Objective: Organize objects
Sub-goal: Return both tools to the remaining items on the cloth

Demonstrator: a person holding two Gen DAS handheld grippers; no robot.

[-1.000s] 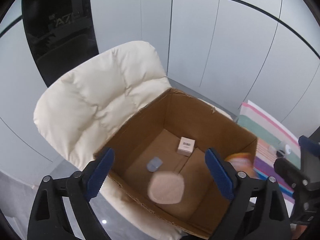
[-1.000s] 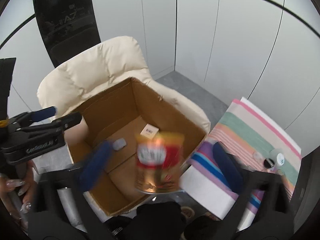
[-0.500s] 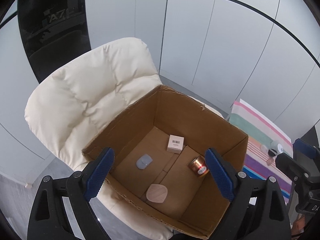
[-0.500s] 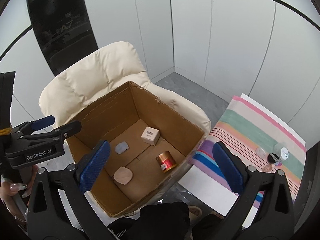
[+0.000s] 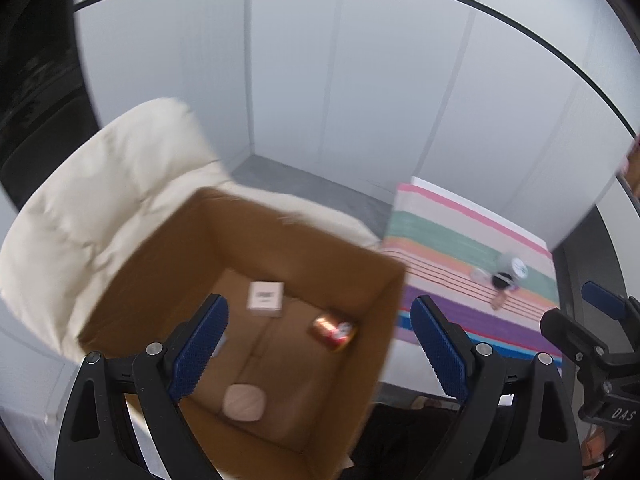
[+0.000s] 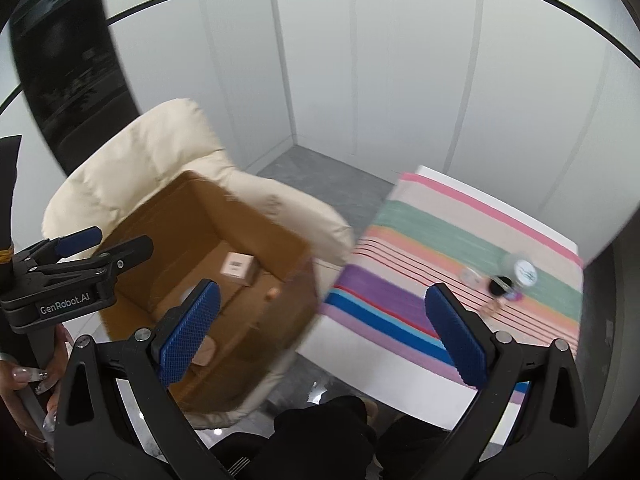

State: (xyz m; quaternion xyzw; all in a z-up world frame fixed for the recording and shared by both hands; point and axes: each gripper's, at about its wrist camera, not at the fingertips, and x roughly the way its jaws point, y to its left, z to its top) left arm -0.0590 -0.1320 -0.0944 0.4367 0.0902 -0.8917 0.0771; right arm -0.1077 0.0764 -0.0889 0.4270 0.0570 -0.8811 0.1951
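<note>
left gripper point(image 5: 318, 350): fingers point(image 5: 200, 344) standing spread wide, nothing between the pads, touching nothing; hovering above the near side of the cardboard box point(image 5: 192, 240).
right gripper point(image 6: 326, 332): fingers point(image 6: 454, 334) also spread wide and empty; hanging over the gap between the box point(image 6: 288, 300) and the striped cloth point(image 6: 440, 240).
cardboard box: open top, sitting on the seat of a cream padded chair point(image 5: 100, 200).
small white carton point(image 5: 265, 298): lying on the box floor near the far wall; label print too blurred to read.
red-and-gold can point(image 5: 332, 330): lying on its side on the box floor, close to the right wall.
pink rounded pad point(image 5: 244, 402): lying flat on the box floor toward the near wall.
grey item: mostly hidden behind the left gripper's left finger, only a sliver showing; cannot tell what it is.
striped cloth: covering a table right of the chair, well apart from the box contents.
small items on the cloth point(image 6: 504, 278): a cluster near the far right, one with a white round top, one dark; smeared, so not identifiable.
person's hand point(image 6: 28, 384): showing at the left edge of the right wrist view, gripping the left gripper's handle, cut off by the frame.
blur: both views are smearing, box edges worst.
</note>
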